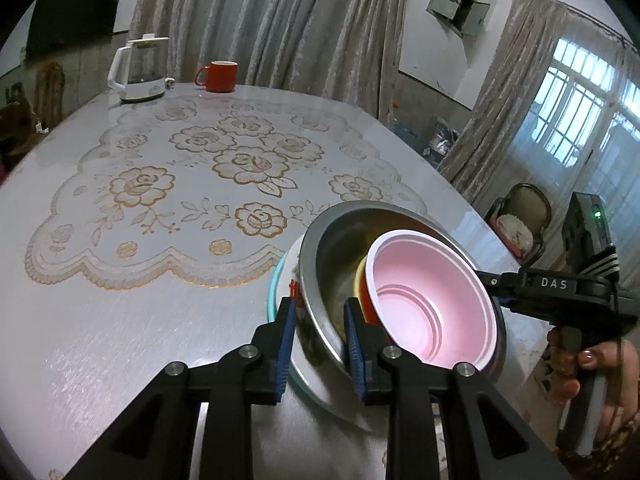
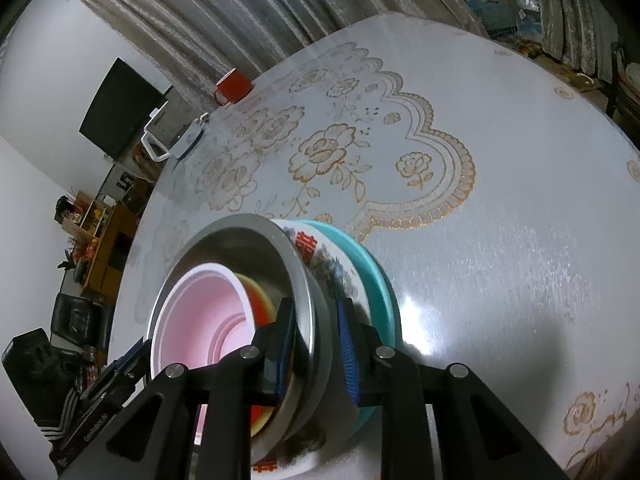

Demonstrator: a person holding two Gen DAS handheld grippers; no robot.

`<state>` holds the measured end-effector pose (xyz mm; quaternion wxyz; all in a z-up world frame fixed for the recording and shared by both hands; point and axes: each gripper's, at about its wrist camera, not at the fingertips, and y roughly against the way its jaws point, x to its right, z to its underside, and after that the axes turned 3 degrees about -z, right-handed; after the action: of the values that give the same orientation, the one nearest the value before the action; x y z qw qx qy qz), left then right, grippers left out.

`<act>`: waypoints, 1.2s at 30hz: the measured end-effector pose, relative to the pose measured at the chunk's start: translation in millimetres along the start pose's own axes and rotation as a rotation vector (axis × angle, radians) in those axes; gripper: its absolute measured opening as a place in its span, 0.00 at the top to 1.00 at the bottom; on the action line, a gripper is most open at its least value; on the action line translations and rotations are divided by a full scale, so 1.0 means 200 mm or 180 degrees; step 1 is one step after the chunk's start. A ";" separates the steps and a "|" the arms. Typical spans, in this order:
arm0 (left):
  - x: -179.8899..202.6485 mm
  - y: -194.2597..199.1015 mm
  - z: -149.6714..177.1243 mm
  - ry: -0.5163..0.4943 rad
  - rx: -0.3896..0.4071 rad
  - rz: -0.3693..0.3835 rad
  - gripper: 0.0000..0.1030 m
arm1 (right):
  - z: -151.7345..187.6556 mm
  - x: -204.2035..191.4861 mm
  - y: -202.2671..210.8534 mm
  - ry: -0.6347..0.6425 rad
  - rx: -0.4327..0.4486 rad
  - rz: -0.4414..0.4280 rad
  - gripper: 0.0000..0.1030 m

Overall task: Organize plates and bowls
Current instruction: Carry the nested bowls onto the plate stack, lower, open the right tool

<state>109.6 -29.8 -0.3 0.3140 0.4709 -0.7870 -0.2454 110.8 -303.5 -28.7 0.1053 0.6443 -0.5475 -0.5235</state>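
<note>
Two items sit far back on your counter (image 1: 120, 320): kettle (image 1: 138, 72) and red mug (image 1: 219, 76), well apart from the stack. Pink bowl (image 1: 428, 300) nests over a red bowl (image 1: 365, 300) inside the steel bowl (image 1: 332, 264), on a white plate (image 2: 332, 276) over a teal plate (image 2: 368, 264). Your left claw (image 1: 320, 344) and right claw (image 2: 314, 352) each straddle the steel rim; can't tell if they're clamped.

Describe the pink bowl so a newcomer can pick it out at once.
On the floral-patterned table, find the nested stack at the near edge, between both grippers. The pink bowl is innermost, inside the steel bowl and over a red-and-yellow bowl. It alone is pale pink with stepped inner rings.
</note>
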 end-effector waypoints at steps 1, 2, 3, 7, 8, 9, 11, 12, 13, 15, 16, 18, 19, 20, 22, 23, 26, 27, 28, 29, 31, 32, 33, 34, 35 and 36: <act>0.00 0.02 0.01 0.0002 0.0021 -0.0003 0.75 | 0.01 0.00 0.00 0.0004 0.0001 0.0008 0.79; 0.00 0.03 0.01 0.0005 0.0029 -0.0002 0.75 | 0.02 0.00 0.01 0.0011 0.0005 0.0004 0.79; 0.00 0.04 0.02 0.0001 0.0033 -0.0001 0.75 | 0.02 0.00 0.01 0.0025 0.0008 0.0004 0.79; 0.04 0.05 0.04 -0.0133 0.0059 -0.0036 0.77 | 0.06 -0.03 0.02 0.0132 0.0008 0.0018 0.81; 0.05 0.04 0.04 -0.0158 0.0048 -0.0025 0.78 | 0.07 -0.03 0.02 0.0169 0.0007 0.0036 0.81; 0.07 0.04 0.05 -0.0176 0.0057 -0.0053 0.78 | 0.08 -0.05 0.02 0.0210 0.0029 0.0072 0.83; 0.08 0.03 0.05 -0.0197 0.0054 -0.0049 0.77 | 0.08 -0.05 0.03 0.0224 0.0067 0.0096 0.85; 0.09 0.03 0.05 -0.0194 0.0057 -0.0042 0.77 | 0.08 -0.05 0.03 0.0208 0.0079 0.0109 0.85; 0.09 0.03 0.06 -0.0195 0.0061 -0.0039 0.77 | 0.08 -0.04 0.03 0.0190 0.0084 0.0113 0.85; 0.08 0.04 0.06 -0.0185 0.0060 -0.0031 0.77 | 0.08 -0.03 0.03 0.0159 0.0082 0.0074 0.85; 0.08 0.04 0.06 -0.0173 0.0056 -0.0026 0.76 | 0.08 -0.03 0.04 0.0137 0.0089 0.0053 0.84; 0.08 0.06 0.07 -0.0170 0.0080 -0.0039 0.75 | 0.09 -0.02 0.05 0.0093 0.0107 0.0050 0.80; 0.08 0.07 0.08 -0.0176 0.0097 -0.0063 0.74 | 0.10 -0.02 0.05 0.0088 0.0113 0.0047 0.79; 0.08 0.08 0.08 -0.0180 0.0111 -0.0091 0.68 | 0.11 -0.02 0.05 0.0082 0.0122 0.0047 0.78; 0.07 0.10 0.10 -0.0169 0.0128 -0.0129 0.60 | 0.12 -0.02 0.07 0.0088 0.0153 0.0039 0.76; 0.06 0.12 0.11 -0.0147 0.0138 -0.0151 0.56 | 0.13 -0.02 0.08 0.0095 0.0165 0.0043 0.75; 0.03 0.15 0.15 -0.0069 0.0122 -0.0183 0.52 | 0.15 -0.04 0.11 0.0171 0.0228 0.0121 0.72; 0.02 0.15 0.16 -0.0054 0.0104 -0.0199 0.49 | 0.16 -0.04 0.12 0.0194 0.0249 0.0154 0.70; 0.02 0.16 0.18 -0.0037 0.0082 -0.0214 0.47 | 0.17 -0.05 0.13 0.0213 0.0270 0.0191 0.69; 0.01 0.17 0.20 -0.0015 0.0060 -0.0218 0.42 | 0.18 -0.05 0.15 0.0224 0.0298 0.0223 0.67; 0.00 0.19 0.23 0.0026 0.0040 -0.0196 0.34 | 0.20 -0.07 0.18 0.0286 0.0379 0.0318 0.65; -0.01 0.20 0.25 0.0046 0.0026 -0.0188 0.30 | 0.22 -0.08 0.20 0.0343 0.0435 0.0391 0.63; 0.00 0.22 0.26 0.0045 0.0028 -0.0179 0.28 | 0.23 -0.09 0.21 0.0388 0.0484 0.0452 0.61; 0.00 0.23 0.27 0.0033 0.0038 -0.0173 0.28 | 0.25 -0.11 0.24 0.0436 0.0541 0.0527 0.61; 0.01 0.25 0.28 0.0012 0.0057 -0.0185 0.25 | 0.27 -0.12 0.25 0.0474 0.0580 0.0572 0.61; 0.02 0.27 0.30 -0.0021 0.0092 -0.0237 0.20 | 0.30 -0.14 0.28 0.0526 0.0637 0.0602 0.60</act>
<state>33.1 -4.4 -2.1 0.2952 0.5036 -0.7734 -0.2470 35.4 -275.4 0.5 0.1341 0.6380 -0.6446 -0.3993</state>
